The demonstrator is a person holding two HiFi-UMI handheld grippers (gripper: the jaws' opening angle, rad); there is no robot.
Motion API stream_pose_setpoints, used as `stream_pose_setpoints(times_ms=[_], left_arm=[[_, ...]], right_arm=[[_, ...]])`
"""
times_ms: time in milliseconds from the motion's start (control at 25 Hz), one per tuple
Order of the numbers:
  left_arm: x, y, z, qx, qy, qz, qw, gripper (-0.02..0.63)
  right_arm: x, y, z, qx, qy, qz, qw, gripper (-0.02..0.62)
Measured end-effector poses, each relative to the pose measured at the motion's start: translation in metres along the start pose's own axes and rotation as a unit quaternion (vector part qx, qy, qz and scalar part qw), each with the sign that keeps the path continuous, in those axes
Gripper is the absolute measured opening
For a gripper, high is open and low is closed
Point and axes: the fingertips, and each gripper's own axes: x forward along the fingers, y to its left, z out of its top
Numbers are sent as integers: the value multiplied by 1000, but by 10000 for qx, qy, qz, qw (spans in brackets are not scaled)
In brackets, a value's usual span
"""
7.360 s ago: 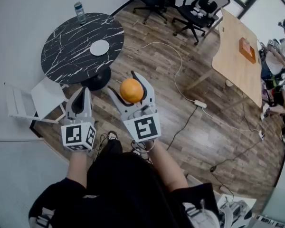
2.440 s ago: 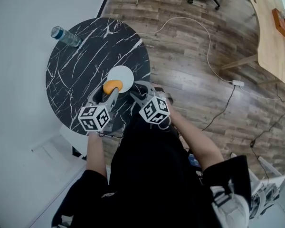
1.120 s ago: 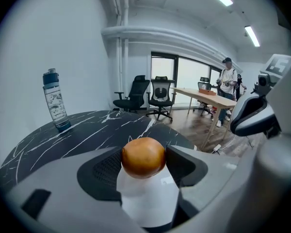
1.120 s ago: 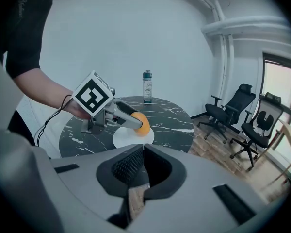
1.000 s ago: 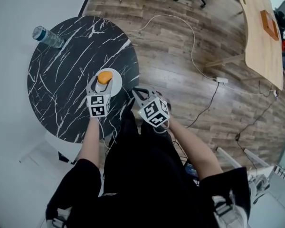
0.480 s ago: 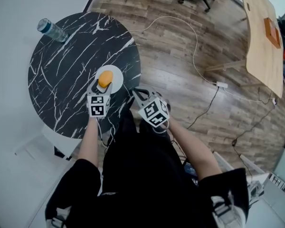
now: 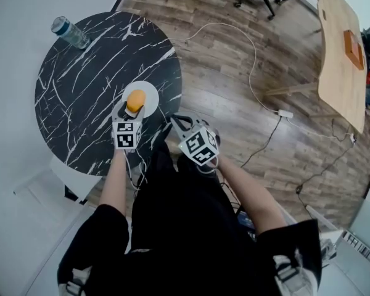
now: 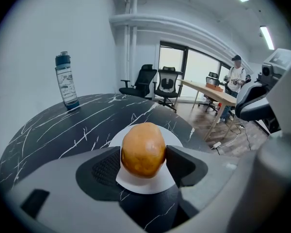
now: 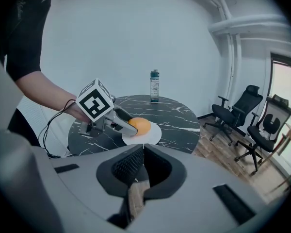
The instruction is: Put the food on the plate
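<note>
The black marbled round tabletop (image 7: 80, 103) stands on a wood floor, with a water bottle (image 7: 68, 32) at its far left edge. Your left hand-held gripper (image 7: 134, 107) is clamped on the orange (image 7: 135, 100) over the white plate (image 7: 152, 94) near the right edge. If you release it high or unevenly, it could roll off the plate, perhaps off the tabletop. Your right hand-held gripper (image 7: 174, 122) is closed and empty, just past that edge.

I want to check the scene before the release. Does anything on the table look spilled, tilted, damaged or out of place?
Nothing stands out. The orange is whole, gripped by the left gripper over the white plate. The water bottle stands upright on the marble table, and nothing is spilled.
</note>
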Motion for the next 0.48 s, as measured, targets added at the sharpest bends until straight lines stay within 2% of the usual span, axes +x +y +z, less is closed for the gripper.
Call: stream_pose_setpoints(times_ms=[160, 480], left_arm=[[-3, 1, 2, -133, -61, 142, 9998, 279], [-25, -4, 9, -129, -145, 354, 9992, 279]], right_arm=[[-5, 0, 1, -25, -30, -11, 10000, 0], [-14, 4, 6, -29, -243, 56, 9997, 0]])
